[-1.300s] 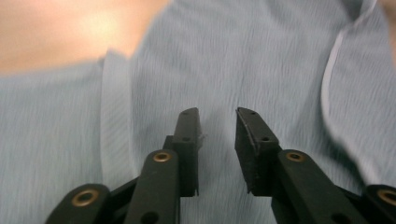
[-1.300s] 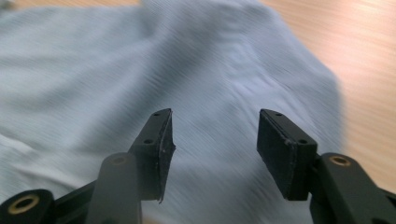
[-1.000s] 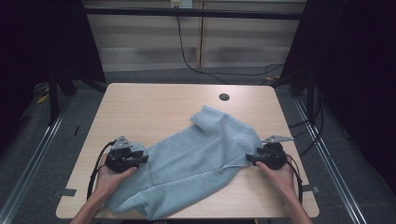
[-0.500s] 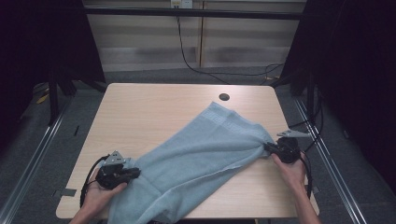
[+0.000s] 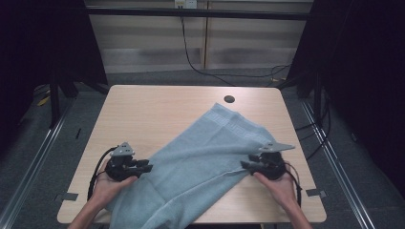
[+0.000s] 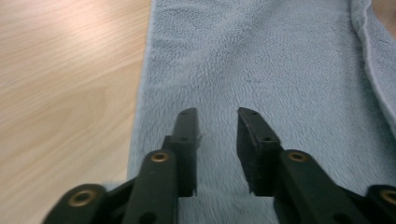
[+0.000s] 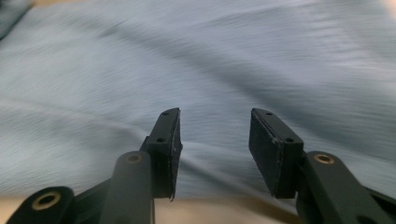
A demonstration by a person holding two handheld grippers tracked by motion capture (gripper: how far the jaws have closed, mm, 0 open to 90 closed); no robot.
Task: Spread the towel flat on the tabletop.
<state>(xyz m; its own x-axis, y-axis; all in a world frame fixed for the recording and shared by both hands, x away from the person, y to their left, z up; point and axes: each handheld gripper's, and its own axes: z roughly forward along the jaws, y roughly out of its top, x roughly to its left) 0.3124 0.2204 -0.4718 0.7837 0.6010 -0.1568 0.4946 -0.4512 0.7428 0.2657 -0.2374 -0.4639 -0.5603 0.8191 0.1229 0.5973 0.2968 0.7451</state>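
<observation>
The towel (image 5: 200, 162) is spread diagonally on the surface (image 5: 143, 114). Left tongs (image 6: 217, 135) and right tongs (image 7: 215, 140), just opening, stand apart, gripping nothing. Regrasping the edges is probably required next.

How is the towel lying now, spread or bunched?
Spread: the towel lies flat in one layer, diagonally across the table, its near end hanging over the front edge.

Your towel (image 5: 200, 162) lies on the table (image 5: 143, 109), slanting from the lower left of the high view up toward the hole (image 5: 229, 99) near the far edge, its near end hanging over the front edge. Your left gripper (image 5: 143, 168) sits at its left edge, your right gripper (image 5: 247, 165) at its right edge.
</observation>
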